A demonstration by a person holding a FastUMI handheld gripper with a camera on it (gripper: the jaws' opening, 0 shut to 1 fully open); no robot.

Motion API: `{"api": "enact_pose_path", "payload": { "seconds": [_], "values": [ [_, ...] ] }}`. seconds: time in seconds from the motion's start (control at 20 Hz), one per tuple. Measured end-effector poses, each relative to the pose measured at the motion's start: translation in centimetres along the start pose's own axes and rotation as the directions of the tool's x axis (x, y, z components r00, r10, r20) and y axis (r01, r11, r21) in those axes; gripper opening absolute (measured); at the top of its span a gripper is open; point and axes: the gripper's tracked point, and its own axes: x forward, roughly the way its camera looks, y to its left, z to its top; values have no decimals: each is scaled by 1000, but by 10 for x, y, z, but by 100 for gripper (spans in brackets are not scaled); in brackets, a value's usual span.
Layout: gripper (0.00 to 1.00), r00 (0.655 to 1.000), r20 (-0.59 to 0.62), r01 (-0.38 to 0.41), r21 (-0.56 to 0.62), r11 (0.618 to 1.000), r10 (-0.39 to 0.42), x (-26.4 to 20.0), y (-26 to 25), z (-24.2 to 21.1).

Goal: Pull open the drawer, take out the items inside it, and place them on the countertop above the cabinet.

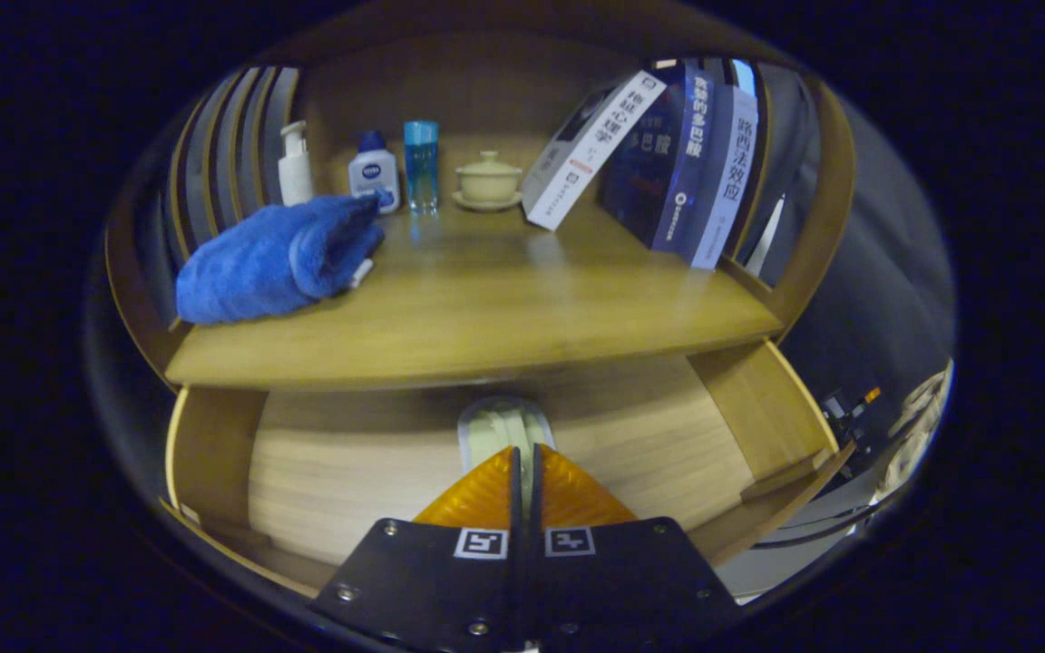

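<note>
Your gripper point(523, 451) has its fingers drawn nearly together over the open drawer point(323, 472), with a pale flat item point(504, 422) just ahead of the tips; it looks caught between them, but you cannot tell from here whether both fingers truly press on it. By my reading you are in the take-out step: the drawer is already pulled out, and this pale item is the one thing visible on its wooden floor. Next, lift it clear of the front edge of the countertop point(486, 308) and find a bare patch there. Around that patch sit a blue towel point(278, 258), a pump bottle point(295, 166), a small white bottle point(373, 170), a blue glass point(421, 165), a lidded cup point(488, 180) and leaning books point(668, 154).
</note>
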Motion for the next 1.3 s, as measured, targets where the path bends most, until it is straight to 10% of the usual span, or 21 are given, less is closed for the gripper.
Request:
{"api": "enact_pose_path", "payload": {
  "seconds": [0.35,0.55,1.15,1.2,1.3],
  "values": [
    [1,994,-105,4,-69,998,-11,1,11,-14],
    [41,994,-107,-2,-37,999,-2,11,13,-17],
    [45,987,-148,-52,20,998,54,48,5,-42],
    [21,984,-171,-50,20,999,52,46,5,-49],
    [13,983,-180,-19,3,1000,20,43,1,-46]
  ]
}}
